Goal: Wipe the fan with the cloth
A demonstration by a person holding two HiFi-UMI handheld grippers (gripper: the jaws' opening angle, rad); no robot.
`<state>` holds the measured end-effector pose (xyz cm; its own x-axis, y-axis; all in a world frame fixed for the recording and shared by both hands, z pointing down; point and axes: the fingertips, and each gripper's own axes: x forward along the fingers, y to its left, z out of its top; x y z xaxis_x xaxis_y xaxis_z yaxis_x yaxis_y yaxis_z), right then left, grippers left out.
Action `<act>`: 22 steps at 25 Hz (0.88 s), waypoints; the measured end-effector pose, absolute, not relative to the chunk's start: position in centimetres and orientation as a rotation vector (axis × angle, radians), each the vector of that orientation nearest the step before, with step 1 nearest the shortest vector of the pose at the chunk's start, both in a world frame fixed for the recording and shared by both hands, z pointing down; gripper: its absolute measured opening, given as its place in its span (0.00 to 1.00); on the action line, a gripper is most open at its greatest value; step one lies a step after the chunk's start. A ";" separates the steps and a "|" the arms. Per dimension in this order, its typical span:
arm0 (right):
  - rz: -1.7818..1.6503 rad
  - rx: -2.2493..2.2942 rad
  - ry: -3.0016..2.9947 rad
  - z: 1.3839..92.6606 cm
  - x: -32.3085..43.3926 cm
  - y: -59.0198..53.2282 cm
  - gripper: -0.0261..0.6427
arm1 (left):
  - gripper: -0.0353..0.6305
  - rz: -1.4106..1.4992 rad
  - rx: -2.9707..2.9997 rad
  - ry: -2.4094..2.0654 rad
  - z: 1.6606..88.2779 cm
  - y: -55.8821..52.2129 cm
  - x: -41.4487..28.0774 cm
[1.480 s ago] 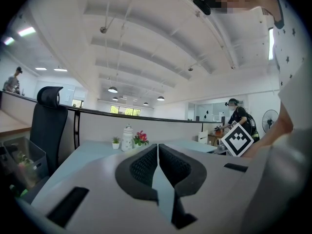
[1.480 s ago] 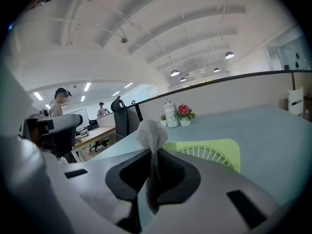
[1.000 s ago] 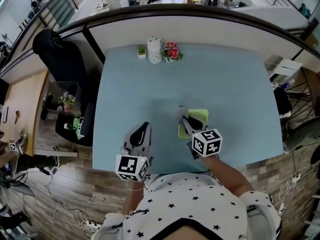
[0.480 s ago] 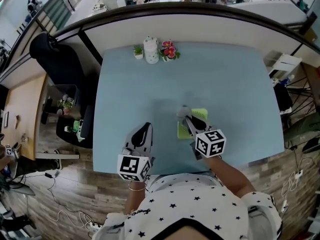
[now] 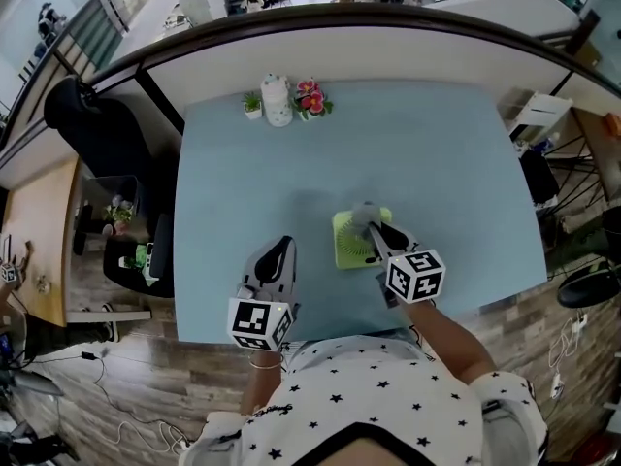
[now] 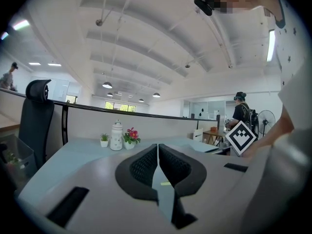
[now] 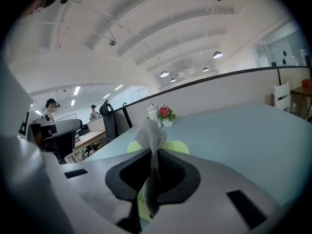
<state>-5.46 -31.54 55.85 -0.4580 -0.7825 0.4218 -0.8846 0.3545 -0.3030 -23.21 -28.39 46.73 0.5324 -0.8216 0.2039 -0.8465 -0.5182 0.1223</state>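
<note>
Our right gripper (image 5: 376, 231) pinches grey cloth (image 5: 363, 213) over green fan (image 5: 347, 249). Our left gripper (image 5: 281, 249): fingers pressed together, over surface (image 5: 437, 163), beside fan.

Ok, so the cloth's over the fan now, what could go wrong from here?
1. The fan lies unheld on the table; the left hand-held gripper sits apart from it, shut and empty, so a wipe may just push the fan along.
2. The right hand-held gripper pinches only a narrow bunch of the cloth, so the jaws might scrape the fan.
</note>
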 end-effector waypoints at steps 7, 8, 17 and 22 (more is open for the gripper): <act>0.733 1.611 -2.349 56.0 -2.3 -31.1 0.08 | 0.10 0.180 2.594 -1.372 46.6 -28.2 -22.0; 0.732 1.625 -2.339 56.1 -1.9 -31.1 0.08 | 0.10 0.180 2.597 -1.367 46.7 -28.2 -21.9; 0.737 1.698 -2.270 56.8 0.4 -30.2 0.08 | 0.10 0.183 2.617 -1.343 46.4 -27.6 -21.3; 0.742 1.711 -2.296 56.4 0.0 -29.9 0.08 | 0.10 0.184 2.622 -1.341 46.4 -27.3 -21.4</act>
<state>-0.01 -29.89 56.40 -0.3200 -0.8445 0.4294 -0.9361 0.2120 -0.2805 -21.40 -27.26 46.42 0.5830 -0.7884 0.1962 -0.8121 -0.5726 0.1122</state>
